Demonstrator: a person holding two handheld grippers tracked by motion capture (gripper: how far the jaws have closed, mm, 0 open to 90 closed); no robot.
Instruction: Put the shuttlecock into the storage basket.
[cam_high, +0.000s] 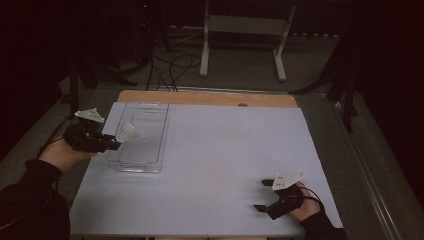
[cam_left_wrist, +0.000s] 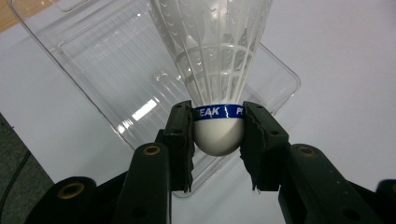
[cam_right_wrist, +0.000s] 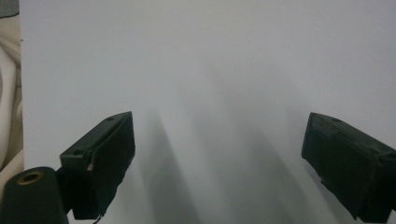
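Broadly, my desk (cam_high: 210, 165) lies under a pale sheet, with a clear plastic tray (cam_high: 150, 150) toward its left side. My left gripper (cam_high: 114, 145) hovers at the tray's left edge, clamped on the white cork base of a shuttlecock (cam_left_wrist: 218, 93), its feathers pointing out over the tray. My right gripper (cam_high: 263, 195) rests near the desk's front right, jaws spread wide, holding nothing.

i see the tray (cam_high: 159, 131) on the sheet's (cam_high: 225, 165) far left part. my left gripper (cam_high: 116, 145) sits at the tray's left edge, the shuttlecock (cam_high: 127, 132) between its jaws, over the tray. my right gripper (cam_high: 264, 195) rests near right on the sheet, well apart.
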